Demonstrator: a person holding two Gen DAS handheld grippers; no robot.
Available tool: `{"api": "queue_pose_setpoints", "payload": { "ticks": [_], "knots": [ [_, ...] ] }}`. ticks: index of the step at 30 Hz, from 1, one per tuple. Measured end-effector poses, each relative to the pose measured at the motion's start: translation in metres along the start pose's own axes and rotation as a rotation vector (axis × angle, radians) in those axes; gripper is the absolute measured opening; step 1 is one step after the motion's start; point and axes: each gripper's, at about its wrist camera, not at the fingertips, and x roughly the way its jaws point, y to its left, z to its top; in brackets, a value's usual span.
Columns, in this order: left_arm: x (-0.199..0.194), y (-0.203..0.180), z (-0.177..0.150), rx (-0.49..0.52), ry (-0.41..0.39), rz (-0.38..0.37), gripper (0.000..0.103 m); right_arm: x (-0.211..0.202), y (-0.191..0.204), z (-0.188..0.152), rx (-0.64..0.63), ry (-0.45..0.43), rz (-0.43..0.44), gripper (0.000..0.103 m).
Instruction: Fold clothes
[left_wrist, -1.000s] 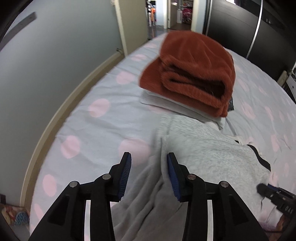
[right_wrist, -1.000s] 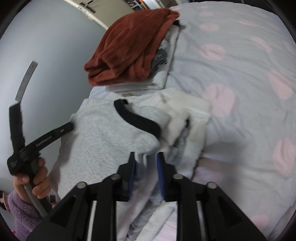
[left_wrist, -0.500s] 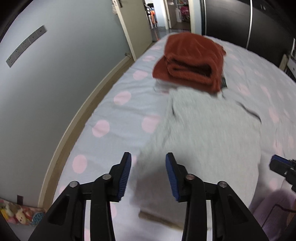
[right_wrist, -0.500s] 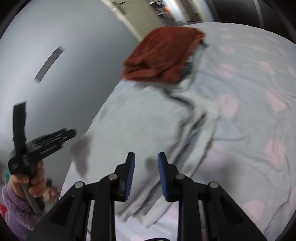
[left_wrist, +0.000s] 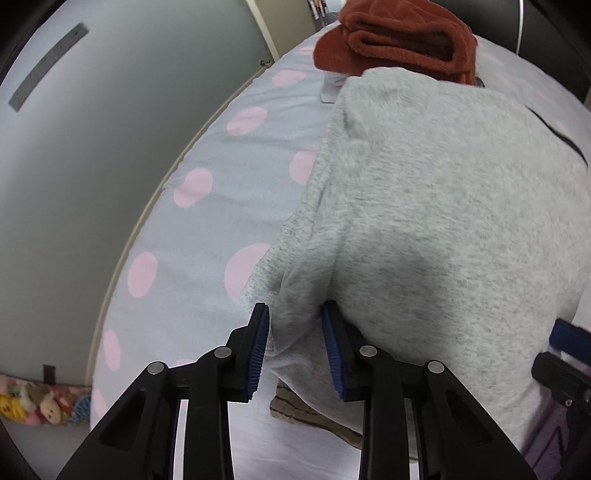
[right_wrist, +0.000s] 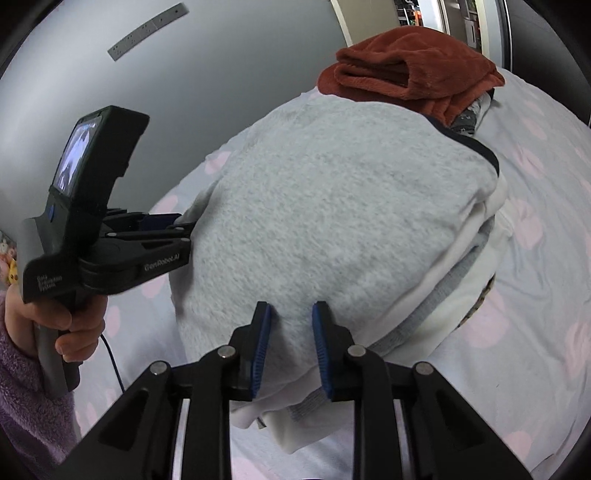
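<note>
Left gripper (left_wrist: 295, 317) is pinching the near left hem of the grey sweater (left_wrist: 443, 206), its jaws having just been closing on a bunched fold. Right gripper (right_wrist: 290, 314) is likewise narrowing on the sweater's near edge. Sweater is lying spread on the dotted bed (left_wrist: 207, 221), near the far rust fleece (right_wrist: 413, 70).

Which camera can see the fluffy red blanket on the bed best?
The right wrist view. There the folded red blanket shows whole, sitting on a stack of other clothes beyond the grey sweater. In the left wrist view the picture's top edge cuts it off and the sweater hides its lower edge.
</note>
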Motion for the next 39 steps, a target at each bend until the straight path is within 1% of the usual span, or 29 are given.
{"api": "queue_pose_setpoints", "payload": {
  "ticks": [2, 4, 6, 8, 10, 12, 14, 15, 18, 20, 23, 26, 27, 29, 32, 35, 39],
  "knots": [
    [-0.002, -0.001, -0.001, 0.006, -0.004, 0.008, 0.029, 0.000, -0.003, -0.001, 0.008, -0.002, 0.002, 0.022],
    [-0.006, 0.002, 0.000, -0.020, -0.005, -0.006, 0.030, -0.002, -0.004, 0.000, 0.014, 0.005, 0.010, 0.022],
    [-0.013, 0.005, 0.000, -0.049, -0.015, -0.016, 0.032, -0.007, -0.003, 0.000, 0.011, 0.013, 0.004, 0.022],
    [-0.030, 0.008, -0.002, -0.069, -0.042, -0.021, 0.032, -0.013, -0.002, 0.006, 0.015, 0.019, -0.008, 0.023],
    [-0.049, 0.006, -0.006, -0.072, -0.066, 0.004, 0.033, -0.022, -0.002, 0.011, 0.029, 0.019, -0.012, 0.025],
    [-0.073, 0.002, -0.012, -0.071, -0.098, 0.033, 0.033, -0.039, -0.005, 0.012, 0.064, 0.000, 0.011, 0.025],
    [-0.099, -0.003, -0.018, -0.081, -0.129, 0.047, 0.036, -0.059, -0.007, 0.012, 0.079, -0.035, 0.012, 0.026],
    [-0.110, -0.006, -0.021, -0.087, -0.144, 0.043, 0.040, -0.069, -0.006, 0.012, 0.077, -0.054, -0.001, 0.027],
    [-0.141, -0.015, -0.030, -0.102, -0.181, 0.041, 0.043, -0.099, -0.005, 0.010, 0.072, -0.107, -0.032, 0.042],
    [-0.158, -0.022, -0.035, -0.111, -0.199, 0.050, 0.043, -0.118, -0.005, 0.007, 0.067, -0.142, -0.044, 0.046],
    [-0.186, -0.033, -0.043, -0.139, -0.222, 0.050, 0.045, -0.145, -0.005, -0.001, 0.057, -0.198, -0.068, 0.049],
    [-0.210, -0.043, -0.054, -0.183, -0.255, 0.048, 0.055, -0.170, -0.004, -0.009, 0.050, -0.245, -0.088, 0.051],
    [-0.217, -0.048, -0.057, -0.189, -0.266, 0.059, 0.058, -0.179, -0.003, -0.013, 0.045, -0.258, -0.093, 0.052],
    [-0.229, -0.057, -0.066, -0.202, -0.286, 0.076, 0.060, -0.195, -0.002, -0.021, 0.033, -0.281, -0.100, 0.053],
    [-0.245, -0.070, -0.080, -0.221, -0.310, 0.097, 0.061, -0.214, 0.001, -0.031, 0.018, -0.314, -0.116, 0.053],
    [-0.252, -0.082, -0.093, -0.245, -0.306, 0.083, 0.062, -0.231, 0.003, -0.045, 0.007, -0.350, -0.126, 0.054],
    [-0.259, -0.098, -0.114, -0.272, -0.315, 0.107, 0.063, -0.244, 0.003, -0.060, -0.010, -0.375, -0.138, 0.054]
  ]
}}
